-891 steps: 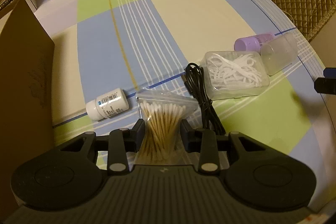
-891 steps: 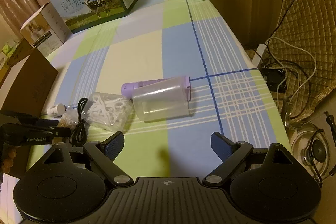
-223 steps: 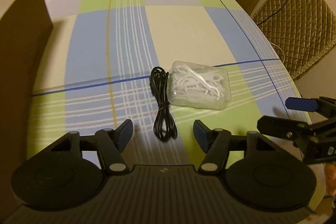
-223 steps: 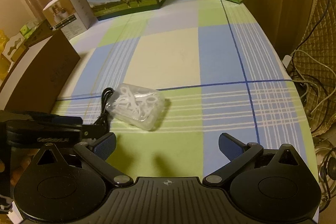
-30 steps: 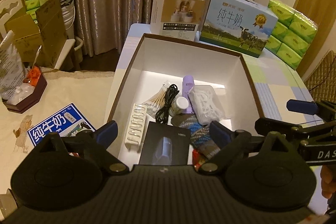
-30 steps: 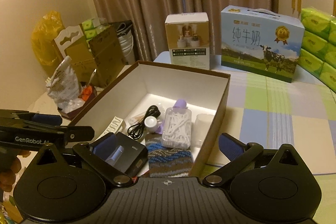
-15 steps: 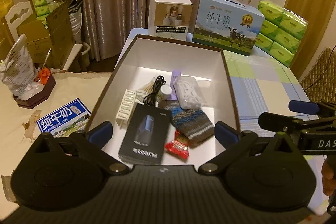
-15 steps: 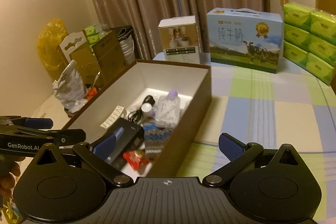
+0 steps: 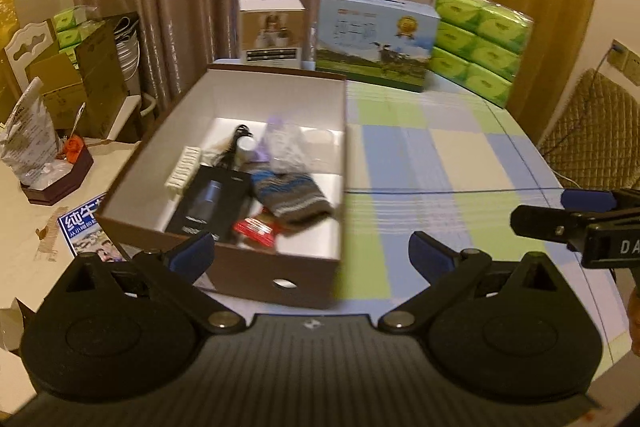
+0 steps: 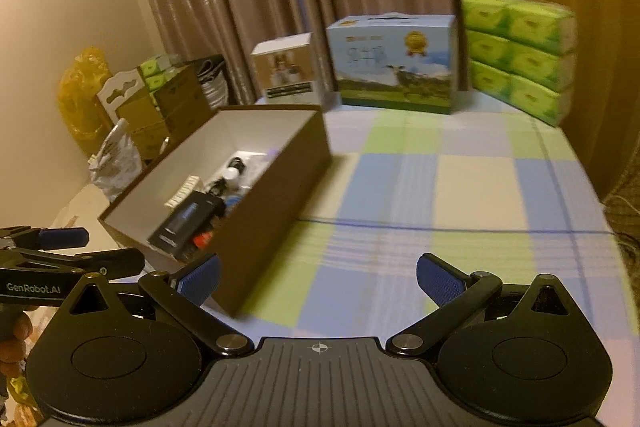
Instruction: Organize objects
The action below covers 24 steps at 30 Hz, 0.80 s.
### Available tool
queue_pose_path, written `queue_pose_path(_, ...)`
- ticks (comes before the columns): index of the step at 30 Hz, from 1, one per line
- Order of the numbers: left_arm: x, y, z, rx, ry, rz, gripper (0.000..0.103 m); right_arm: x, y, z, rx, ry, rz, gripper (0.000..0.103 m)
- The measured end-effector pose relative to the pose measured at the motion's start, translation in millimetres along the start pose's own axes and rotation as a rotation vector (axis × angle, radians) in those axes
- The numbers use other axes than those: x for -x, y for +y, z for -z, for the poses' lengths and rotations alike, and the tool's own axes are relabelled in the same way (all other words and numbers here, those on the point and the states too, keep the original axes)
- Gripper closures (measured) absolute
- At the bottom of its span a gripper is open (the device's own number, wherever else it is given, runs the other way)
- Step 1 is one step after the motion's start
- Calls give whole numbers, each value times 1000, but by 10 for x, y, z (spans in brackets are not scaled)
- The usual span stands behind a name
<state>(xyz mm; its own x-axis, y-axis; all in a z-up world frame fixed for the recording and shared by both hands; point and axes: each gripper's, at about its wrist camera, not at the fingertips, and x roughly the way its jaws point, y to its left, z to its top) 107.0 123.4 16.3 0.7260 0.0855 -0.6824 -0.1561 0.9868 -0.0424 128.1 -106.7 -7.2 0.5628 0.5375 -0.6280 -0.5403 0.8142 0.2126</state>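
A brown cardboard box (image 9: 256,273) with a white inside stands on the left part of the checked table (image 9: 440,155); its brown side (image 10: 272,195) also shows in the right wrist view. Inside lie a black flat box (image 9: 208,205), a striped knit pouch (image 9: 292,197), a red packet (image 9: 256,229), a white strip (image 9: 182,173), a black cable (image 9: 236,143), a small white bottle (image 9: 247,145), a purple bottle (image 9: 276,123) and a clear floss-pick case (image 9: 286,147). My left gripper (image 9: 312,253) is open and empty before the box's near wall. My right gripper (image 10: 318,277) is open and empty over the tablecloth.
At the table's far end stand a small white carton (image 9: 272,27), a blue milk carton (image 9: 374,39) and stacked green tissue packs (image 9: 480,43). A quilted chair (image 9: 592,131) is on the right. Cartons and bags (image 10: 132,115) crowd the floor on the left.
Both grippers have drawn back from the box and shifted right, so the box looks smaller and more tablecloth shows. Both stay open and empty.
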Motion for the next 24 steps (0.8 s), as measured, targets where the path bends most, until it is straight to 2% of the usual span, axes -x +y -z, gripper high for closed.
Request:
queue_pose_path(13,305,-760,386,-33,26,71,2,710,-524,508,2,19,102,2)
queue_pose_path(24,451,-1036,636,-52,51,80,2,936,-612,722,9,40,118,2)
